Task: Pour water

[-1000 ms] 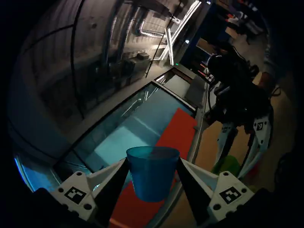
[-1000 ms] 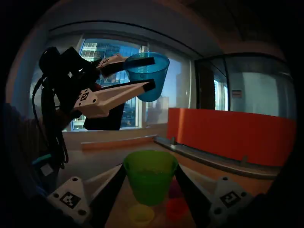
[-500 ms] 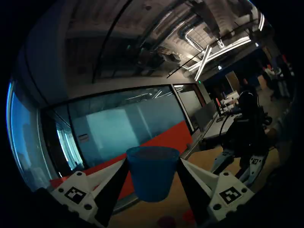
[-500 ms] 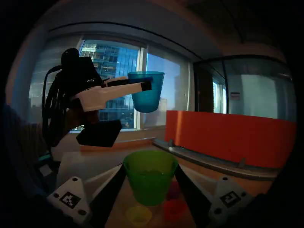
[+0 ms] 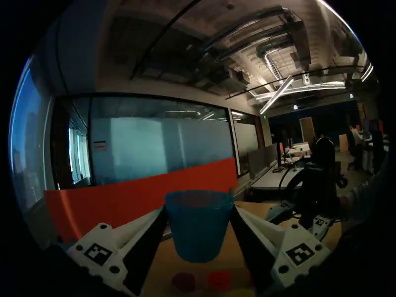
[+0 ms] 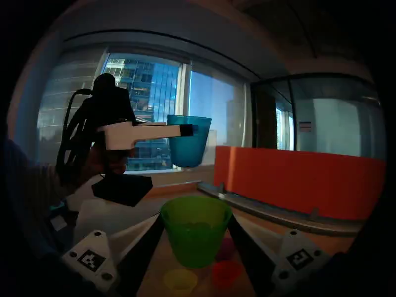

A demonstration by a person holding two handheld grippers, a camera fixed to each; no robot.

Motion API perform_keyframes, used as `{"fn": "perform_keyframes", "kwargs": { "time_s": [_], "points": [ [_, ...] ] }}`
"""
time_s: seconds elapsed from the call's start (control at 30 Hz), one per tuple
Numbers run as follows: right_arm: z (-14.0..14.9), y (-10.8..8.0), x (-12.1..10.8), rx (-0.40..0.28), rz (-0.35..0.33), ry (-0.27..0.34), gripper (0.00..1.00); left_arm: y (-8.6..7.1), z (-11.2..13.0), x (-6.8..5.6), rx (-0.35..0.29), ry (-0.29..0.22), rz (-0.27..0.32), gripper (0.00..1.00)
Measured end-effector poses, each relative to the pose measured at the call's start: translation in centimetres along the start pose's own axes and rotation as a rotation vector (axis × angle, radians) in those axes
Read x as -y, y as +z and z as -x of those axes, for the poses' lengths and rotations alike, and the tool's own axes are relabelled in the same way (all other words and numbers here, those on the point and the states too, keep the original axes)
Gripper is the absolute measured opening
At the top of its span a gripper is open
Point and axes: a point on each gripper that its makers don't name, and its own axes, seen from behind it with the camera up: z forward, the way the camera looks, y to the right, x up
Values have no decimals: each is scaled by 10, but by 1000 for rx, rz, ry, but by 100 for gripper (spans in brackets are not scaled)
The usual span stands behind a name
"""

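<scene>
Blue cup [image 6: 188, 148] pinched upright in the left gripper [image 6: 190, 131], up high, a bit left of the green cup [image 6: 196, 237] and farther back toward the window [image 6: 148, 99]. Green cup clamped upright in the right gripper [image 6: 196, 218], low over the bench [image 6: 331, 240], with a yellow cup [image 6: 180, 279] and a red cup [image 6: 225, 271] just below it by the near edge. So: both sets of jaws squeezed onto a cup, both mouths up, rims well apart.

Guessing the pour hinges on bringing the blue rim across over the green mouth, then tipping toward it.

Handy in the right gripper view: both cups at once, gap and all. Over in the left gripper view: a close look at fingers pressing the blue wall from both sides, plus the other gripper low right, too dark to read. Can't tell which cup has water.
</scene>
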Motion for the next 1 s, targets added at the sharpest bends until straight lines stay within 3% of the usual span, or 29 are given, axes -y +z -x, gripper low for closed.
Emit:
{"fn": "perform_keyframes", "kwargs": {
  "time_s": [0.6, 1.0],
  "points": [
    [1, -3, -5, 11, 3, 12, 91, -1, 26, 1, 101, -55, 19, 86],
    [12, -22, -11, 81, 8, -8, 91, -20, 72, 7, 188, -62, 14, 86]
  ]
}}
